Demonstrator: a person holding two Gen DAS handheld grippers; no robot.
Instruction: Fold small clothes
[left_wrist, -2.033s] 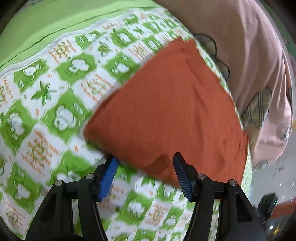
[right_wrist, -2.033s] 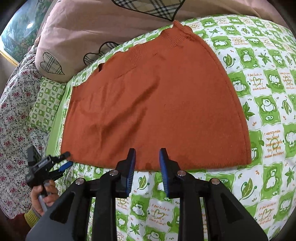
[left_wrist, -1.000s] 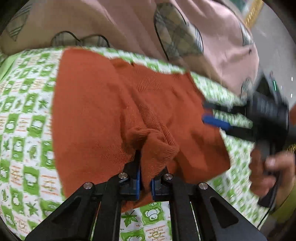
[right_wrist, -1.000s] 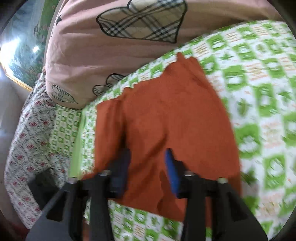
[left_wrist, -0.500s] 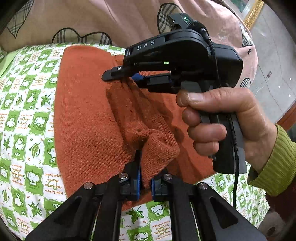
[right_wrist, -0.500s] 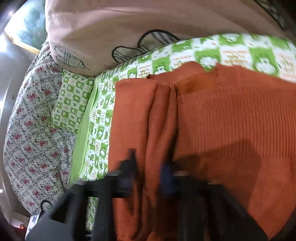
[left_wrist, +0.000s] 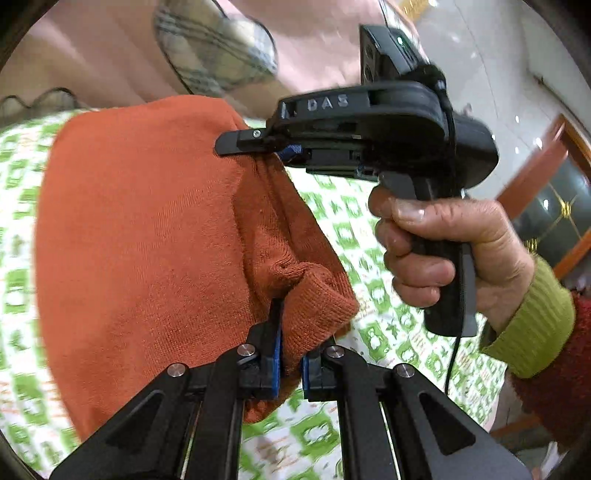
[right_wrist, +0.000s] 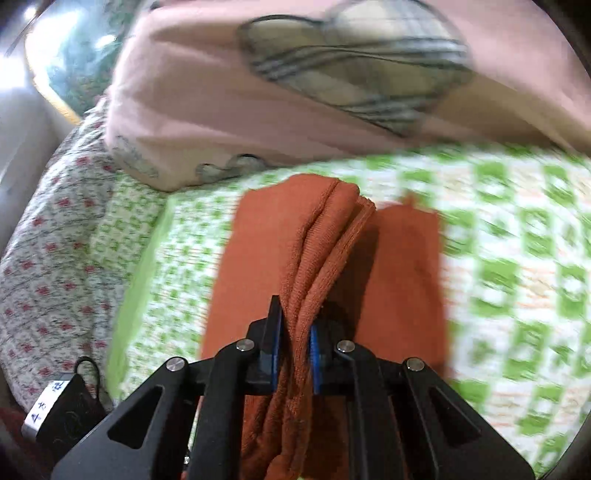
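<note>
Orange knit garment (left_wrist: 147, 236) pinched in left claw (left_wrist: 290, 354), right claw (right_wrist: 293, 343)

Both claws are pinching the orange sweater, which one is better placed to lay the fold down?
Probably the right claw: it grips the orange sweater at the far end of the lifted edge, over flat fabric. The left claw is clamped on the bunched hem at the near edge, better as an anchor.

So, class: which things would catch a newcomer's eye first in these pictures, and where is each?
The orange sweater fills the middle, lying on the green checked sheet. Both the left gripper and the right gripper are shut on its bunched edge. A pink quilt lies behind.
</note>
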